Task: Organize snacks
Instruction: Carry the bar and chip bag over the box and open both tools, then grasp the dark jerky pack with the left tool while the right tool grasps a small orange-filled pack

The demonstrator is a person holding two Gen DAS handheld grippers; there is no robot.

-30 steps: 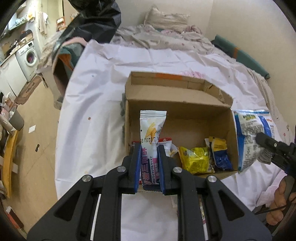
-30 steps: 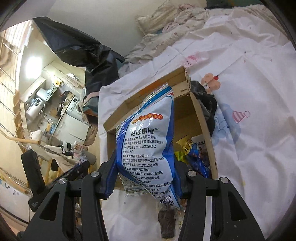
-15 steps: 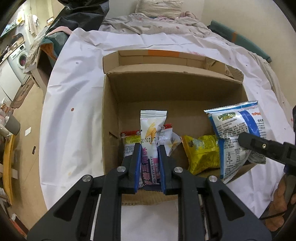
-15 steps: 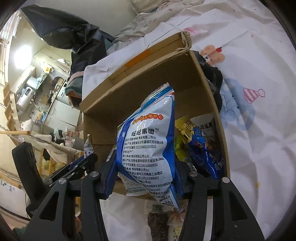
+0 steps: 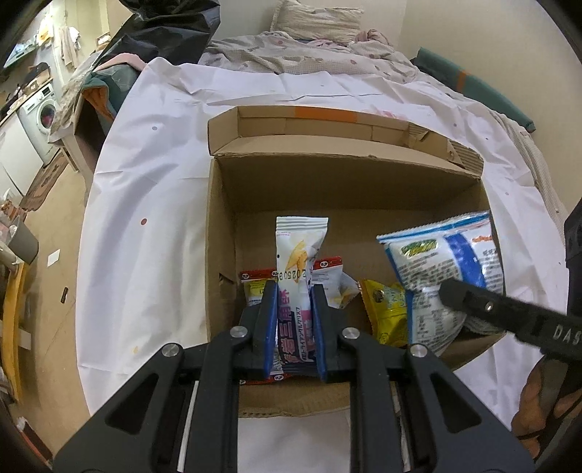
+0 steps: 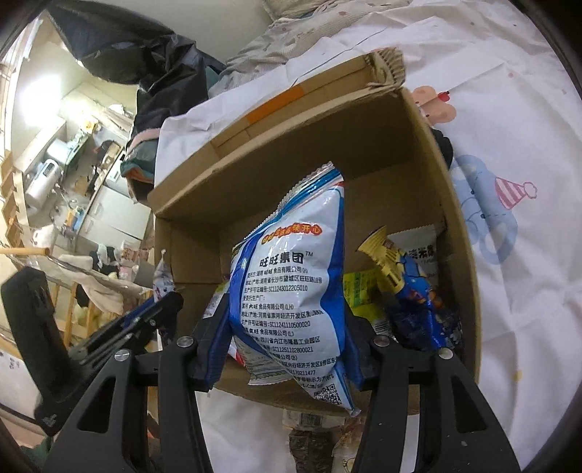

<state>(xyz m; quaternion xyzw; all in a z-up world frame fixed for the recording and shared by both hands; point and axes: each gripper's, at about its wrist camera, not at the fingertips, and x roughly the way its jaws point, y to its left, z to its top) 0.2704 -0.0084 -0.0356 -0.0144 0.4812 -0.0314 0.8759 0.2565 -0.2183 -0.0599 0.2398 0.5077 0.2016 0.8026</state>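
An open cardboard box (image 5: 225, 203) (image 6: 418, 152) sits on a white sheet. My left gripper (image 5: 294, 298) is shut on a slim white and pink snack packet (image 5: 296, 262), held upright over the box's near left part. My right gripper (image 6: 287, 313) is shut on a white and blue snack bag (image 6: 291, 276), held over the box's near edge; the bag also shows in the left wrist view (image 5: 443, 262). In the box lie a yellow packet (image 5: 385, 309), red-topped packets (image 5: 254, 283) and a blue and yellow packet (image 6: 411, 291).
The white sheet (image 5: 152, 203) covers the surface around the box, with rumpled bedding (image 5: 309, 54) behind. A black bag (image 5: 163, 25) stands at the back left. More snack packets (image 6: 313, 429) lie in front of the box. Floor and a washing machine (image 5: 40, 112) are to the left.
Both grippers have moved forward over the box with their packets; the blue bag now hangs further inside the box's right side. The box looks closer and larger.
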